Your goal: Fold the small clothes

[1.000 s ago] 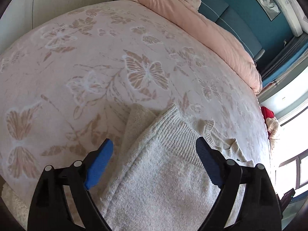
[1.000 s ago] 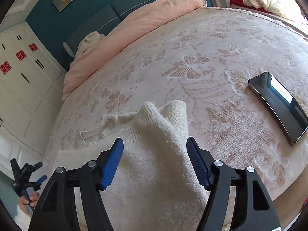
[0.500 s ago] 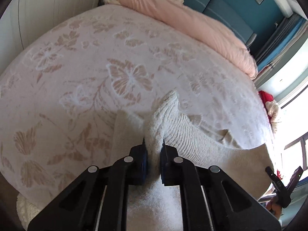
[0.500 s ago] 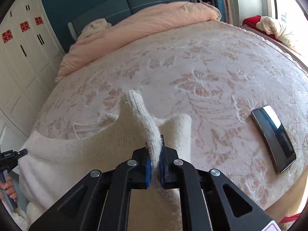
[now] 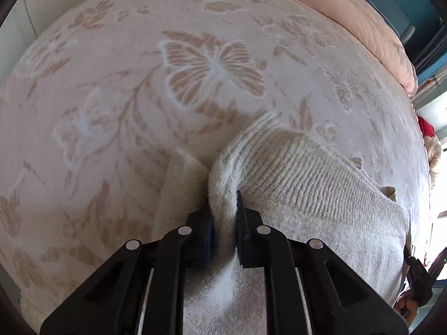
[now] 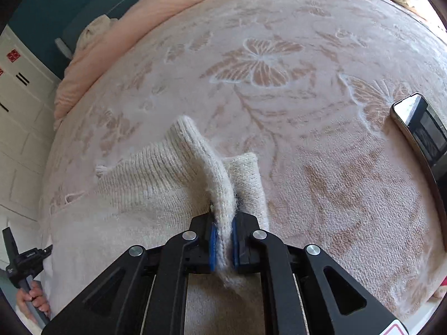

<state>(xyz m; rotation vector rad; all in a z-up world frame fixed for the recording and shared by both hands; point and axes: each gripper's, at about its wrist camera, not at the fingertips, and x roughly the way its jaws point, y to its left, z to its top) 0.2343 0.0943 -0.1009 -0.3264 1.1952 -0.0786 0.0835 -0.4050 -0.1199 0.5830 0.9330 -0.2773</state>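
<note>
Pinching the sweater's (image 5: 321, 195) ribbed edge, L gripper (image 5: 223, 223) & R gripper (image 6: 222, 237) each clamp knit between fingers, prob. to lift & fold it.

No legible text; red signs on cabinet doors (image 6: 12, 55) unreadable

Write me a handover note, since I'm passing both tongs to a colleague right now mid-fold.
Left tongs: shut on a pinched ridge of the cream sweater, near its ribbed edge.
Right tongs: shut on the same sweater at the other end of that edge.
The sweater lies on the butterfly bedspread, one sleeve folded under; a phone sits to the right, clear of the cloth.
Done: both corners gripped.
Left: carry the edge over to make the fold, release, smooth.
</note>
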